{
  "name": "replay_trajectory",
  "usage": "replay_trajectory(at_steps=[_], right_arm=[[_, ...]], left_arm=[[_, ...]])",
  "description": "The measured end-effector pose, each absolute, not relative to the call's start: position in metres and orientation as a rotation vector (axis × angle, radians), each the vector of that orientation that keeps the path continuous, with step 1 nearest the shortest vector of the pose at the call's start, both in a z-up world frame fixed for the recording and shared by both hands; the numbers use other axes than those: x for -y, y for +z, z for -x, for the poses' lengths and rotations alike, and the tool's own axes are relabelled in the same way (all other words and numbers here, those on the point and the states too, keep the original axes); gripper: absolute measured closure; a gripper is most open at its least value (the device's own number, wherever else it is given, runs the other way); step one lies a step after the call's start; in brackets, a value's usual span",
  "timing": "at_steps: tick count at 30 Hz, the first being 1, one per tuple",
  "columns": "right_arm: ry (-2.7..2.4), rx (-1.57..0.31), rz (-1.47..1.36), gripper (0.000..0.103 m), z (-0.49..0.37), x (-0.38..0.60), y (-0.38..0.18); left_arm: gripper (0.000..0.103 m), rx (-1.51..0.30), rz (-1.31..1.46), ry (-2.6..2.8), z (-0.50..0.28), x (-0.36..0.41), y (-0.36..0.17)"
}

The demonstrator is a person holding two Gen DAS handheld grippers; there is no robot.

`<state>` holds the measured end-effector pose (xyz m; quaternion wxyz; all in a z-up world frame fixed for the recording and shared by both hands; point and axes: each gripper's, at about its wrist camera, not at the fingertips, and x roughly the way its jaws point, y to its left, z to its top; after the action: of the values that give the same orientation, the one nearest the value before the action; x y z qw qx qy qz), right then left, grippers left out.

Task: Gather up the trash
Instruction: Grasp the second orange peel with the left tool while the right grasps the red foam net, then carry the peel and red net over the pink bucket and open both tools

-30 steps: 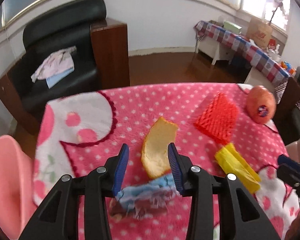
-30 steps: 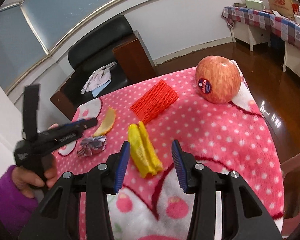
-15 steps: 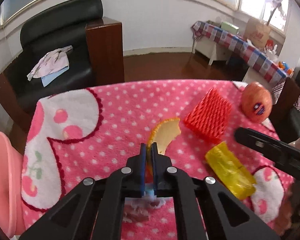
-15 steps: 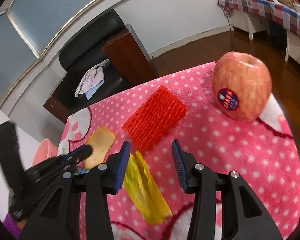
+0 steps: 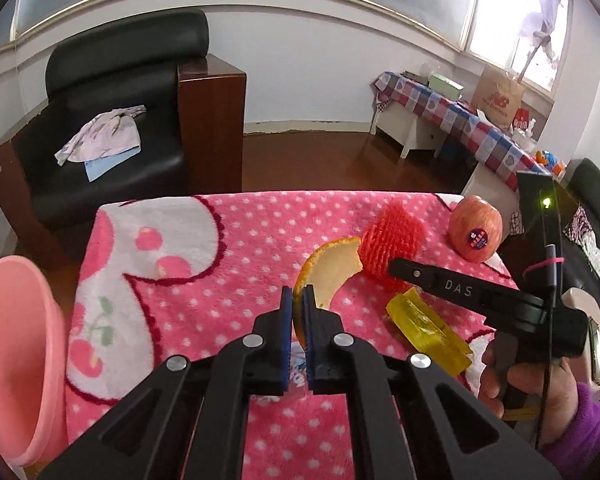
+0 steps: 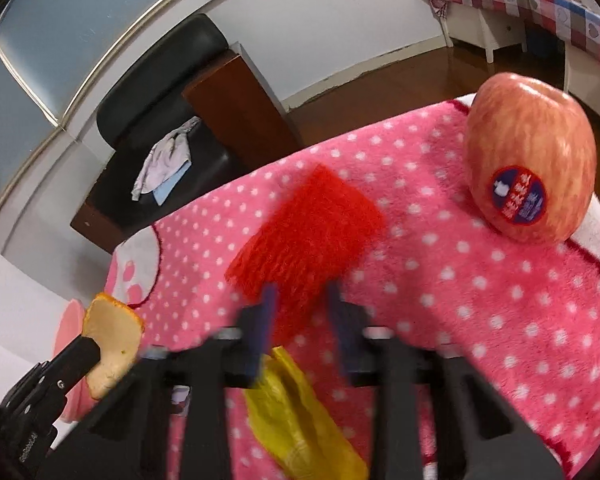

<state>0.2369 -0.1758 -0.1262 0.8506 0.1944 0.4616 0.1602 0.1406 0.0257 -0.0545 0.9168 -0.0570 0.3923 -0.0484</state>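
My left gripper [image 5: 297,312] is shut on an orange peel [image 5: 332,270] and holds it above the pink dotted blanket [image 5: 220,248]; the peel also shows in the right wrist view [image 6: 112,344]. My right gripper [image 6: 300,320] is open, its fingers either side of the near edge of the red foam net [image 6: 312,224]. The net also shows in the left wrist view [image 5: 392,240]. A yellow wrapper [image 6: 300,420] lies under the right gripper. A blue-white wrapper [image 5: 296,372] lies under the left fingers.
An apple [image 6: 528,168] with a blue sticker stands at the blanket's far right. A pink bin [image 5: 16,352] stands at the left edge of the table. A black armchair [image 5: 112,128] is behind the table.
My left gripper closed on the orange peel and lifted it. My right gripper moved forward from the yellow wrapper to the red foam net.
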Motion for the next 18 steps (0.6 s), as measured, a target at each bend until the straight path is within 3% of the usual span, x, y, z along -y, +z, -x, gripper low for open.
replay_trajectory(at_steps=[2, 18], right_arm=[[0.342, -0.956, -0.425, 0.095, -0.233, 0.178, -0.122], [0.476, -0.859, -0.41, 0.095, -0.156, 0.172, -0.063]], left_arm=[[0.099, -0.798, 0.124, -0.094, -0.136, -0.032, -0.051], [0.099, -0.73, 0.181, -0.002, -0.077, -0.073, -0.023]])
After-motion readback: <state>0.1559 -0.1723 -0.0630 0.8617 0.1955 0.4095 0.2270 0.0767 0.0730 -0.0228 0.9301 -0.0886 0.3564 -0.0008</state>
